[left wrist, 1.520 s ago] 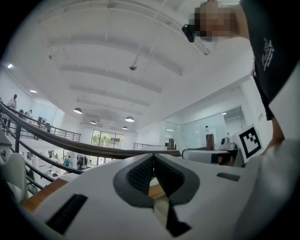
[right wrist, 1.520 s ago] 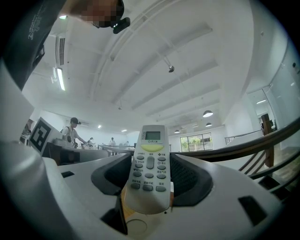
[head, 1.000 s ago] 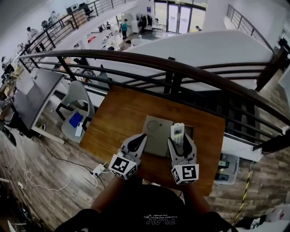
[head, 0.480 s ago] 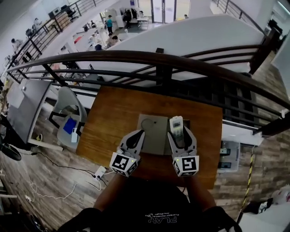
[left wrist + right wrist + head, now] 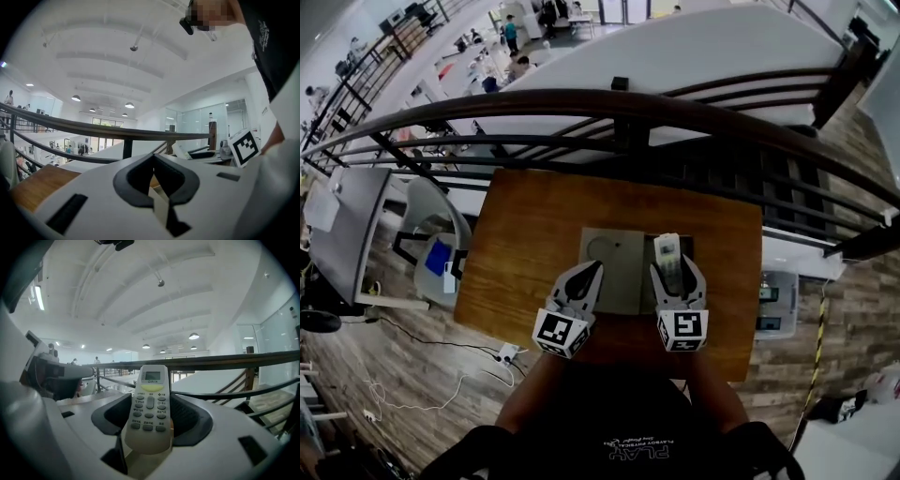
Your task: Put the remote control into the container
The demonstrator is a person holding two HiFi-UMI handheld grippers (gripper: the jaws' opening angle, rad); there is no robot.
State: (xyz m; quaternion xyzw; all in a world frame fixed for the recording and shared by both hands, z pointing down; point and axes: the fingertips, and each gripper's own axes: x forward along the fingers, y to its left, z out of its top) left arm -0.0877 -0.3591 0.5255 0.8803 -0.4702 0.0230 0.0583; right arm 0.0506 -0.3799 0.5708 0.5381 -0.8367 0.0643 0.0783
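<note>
Your right tool [image 5: 676, 274] [image 5: 151, 417] is clamped on the remote control [image 5: 668, 258] [image 5: 150, 399], a slim off-white plastic bar with rounded ends. In the right gripper view its small grey screen, yellowish top key and rows of grey buttons face the camera, and dark ribbed pads pinch it from both sides. From the head view only its upper part shows beyond the jaws. There it sits over the darker right compartment of the container [image 5: 623, 281], a flat grey rectangular tray with a round recess in its left half. You cannot tell whether the remote touches the tray.

Your left tool [image 5: 589, 274] [image 5: 153, 159] has its jaws together with nothing between them, tips over the tray's left part.

The tray lies on a warm brown wood-grain desk [image 5: 525, 234], behind a dark rounded railing [image 5: 581, 101].
</note>
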